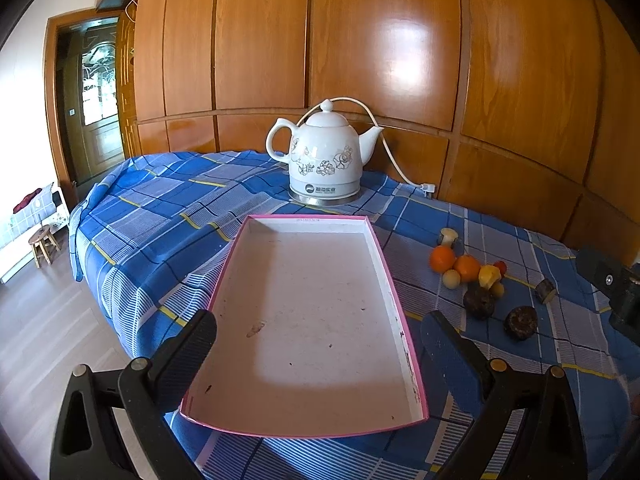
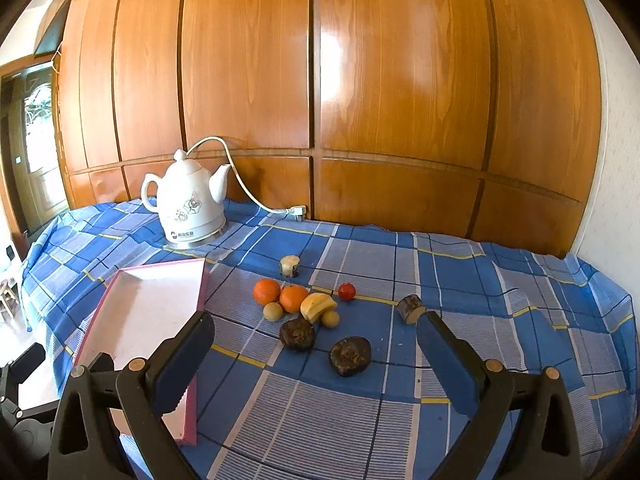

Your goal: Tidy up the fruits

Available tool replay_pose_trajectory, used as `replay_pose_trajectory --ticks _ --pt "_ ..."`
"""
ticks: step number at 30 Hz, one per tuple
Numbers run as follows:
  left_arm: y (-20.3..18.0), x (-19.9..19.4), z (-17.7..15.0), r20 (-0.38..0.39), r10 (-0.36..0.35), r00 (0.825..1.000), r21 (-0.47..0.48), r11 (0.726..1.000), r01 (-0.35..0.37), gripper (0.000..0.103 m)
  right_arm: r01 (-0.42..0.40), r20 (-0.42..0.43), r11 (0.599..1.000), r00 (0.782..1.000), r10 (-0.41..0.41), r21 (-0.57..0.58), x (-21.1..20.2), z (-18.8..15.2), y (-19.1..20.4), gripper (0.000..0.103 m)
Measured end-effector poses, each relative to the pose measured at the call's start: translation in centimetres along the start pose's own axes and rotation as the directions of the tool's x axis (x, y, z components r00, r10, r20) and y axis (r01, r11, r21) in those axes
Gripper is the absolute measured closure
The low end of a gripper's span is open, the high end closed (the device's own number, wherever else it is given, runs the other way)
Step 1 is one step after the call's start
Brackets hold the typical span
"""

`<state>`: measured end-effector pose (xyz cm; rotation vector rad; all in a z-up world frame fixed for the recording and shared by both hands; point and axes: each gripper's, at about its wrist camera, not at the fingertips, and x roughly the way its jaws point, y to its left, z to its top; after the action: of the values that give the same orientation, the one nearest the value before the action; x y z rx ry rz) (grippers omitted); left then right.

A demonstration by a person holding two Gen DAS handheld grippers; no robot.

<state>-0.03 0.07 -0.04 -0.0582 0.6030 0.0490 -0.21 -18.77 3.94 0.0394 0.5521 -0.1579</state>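
Observation:
A shallow pink-edged tray (image 1: 392,280) (image 2: 202,288) lies empty on the blue checked cloth. My left gripper (image 1: 318,332) hovers open over its near half, holding nothing. Right of the tray sits a cluster of fruit: two oranges (image 2: 267,291) (image 2: 294,298) (image 1: 442,259), a small banana bunch (image 2: 318,306) (image 1: 489,276), a red fruit (image 2: 347,291), two pale round fruits (image 2: 273,311) (image 2: 330,319) and two dark wrinkled fruits (image 2: 297,334) (image 2: 350,356) (image 1: 479,303). My right gripper (image 2: 316,334) stands open just short of the dark fruits, with nothing between its fingers.
A white ceramic kettle (image 1: 324,160) (image 2: 188,204) with a cord stands at the back by the wooden wall panels (image 2: 320,100). Two short wood-like cylinders (image 2: 411,309) (image 2: 289,267) lie near the fruit. The table drops off on the left to the floor and a stool (image 1: 44,244).

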Motion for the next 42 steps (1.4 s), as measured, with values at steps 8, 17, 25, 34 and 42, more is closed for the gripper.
replay_pose_trajectory --ticks 8,17,25,34,42 --pt "-0.5 0.5 -0.1 -0.022 0.009 1.0 0.021 1.0 -0.009 0.0 -0.008 -0.042 1.0 0.999 0.008 0.001 1.1 -0.6 -0.5 0.0" --pt "-1.0 -0.2 0.3 0.013 0.048 0.999 0.06 0.997 -0.049 0.0 -0.012 -0.072 1.0 0.997 0.013 0.016 2.0 -1.2 -1.5 0.0" --pt "-1.1 -0.5 0.6 0.027 0.054 0.998 0.068 0.996 -0.056 0.0 -0.002 -0.076 1.0 0.997 0.004 0.02 2.2 -1.1 -2.1 0.0" --pt "-1.2 -0.2 0.5 0.015 0.058 0.998 0.075 0.995 -0.059 0.0 0.002 -0.086 1.0 0.996 0.0 0.026 2.6 -0.8 -3.0 0.001" --pt "-1.4 -0.1 0.4 0.016 0.061 0.998 0.088 0.994 -0.063 0.0 0.014 -0.08 0.999 0.997 -0.011 0.042 2.8 -0.2 -4.4 0.001"
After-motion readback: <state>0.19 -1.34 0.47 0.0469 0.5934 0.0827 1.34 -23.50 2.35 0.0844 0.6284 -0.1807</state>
